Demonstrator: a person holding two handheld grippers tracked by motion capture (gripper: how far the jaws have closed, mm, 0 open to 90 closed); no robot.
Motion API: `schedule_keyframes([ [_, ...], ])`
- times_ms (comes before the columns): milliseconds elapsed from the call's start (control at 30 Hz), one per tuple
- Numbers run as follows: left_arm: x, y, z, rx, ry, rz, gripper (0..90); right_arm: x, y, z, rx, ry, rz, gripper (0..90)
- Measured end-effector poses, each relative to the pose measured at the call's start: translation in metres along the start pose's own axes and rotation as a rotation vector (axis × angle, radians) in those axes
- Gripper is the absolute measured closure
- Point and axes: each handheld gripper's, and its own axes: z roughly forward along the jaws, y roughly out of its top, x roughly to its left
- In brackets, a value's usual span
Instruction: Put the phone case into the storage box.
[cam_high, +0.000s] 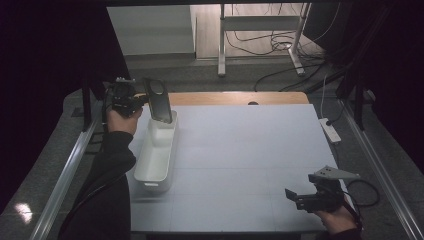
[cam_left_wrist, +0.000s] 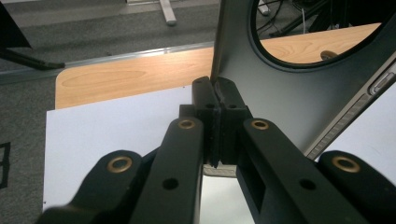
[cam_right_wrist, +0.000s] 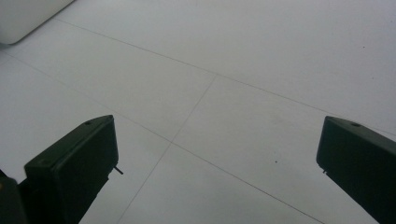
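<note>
One dark, flat phone case with a round cut-out (cam_high: 159, 100) hangs over the far end of the long white plastic tub (cam_high: 155, 159), pinched at its edge by our left gripper (cam_left_wrist: 215, 122). We judge it lifted but not yet laid in. Our right gripper (cam_high: 295, 196) waits well apart, jaws wide and empty, above the white tabletop (cam_right_wrist: 261, 70).

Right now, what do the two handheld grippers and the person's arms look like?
Both grippers are black. The left gripper has flat black link arms with brass-coloured rivets and blocky black pads. The right gripper has blocky black jaws, a grey three-cornered plate on top and a black cable looping behind it. A dark sleeve covers the left forearm.
</note>
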Motion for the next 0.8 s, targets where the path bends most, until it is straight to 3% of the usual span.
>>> schedule_keyframes([
  [800, 0.005, -0.017, 0.031, 0.042, 0.029, -0.017, 88.9, 0.0, 0.0, 0.001, 0.01, 0.005, -0.001, 0.0],
])
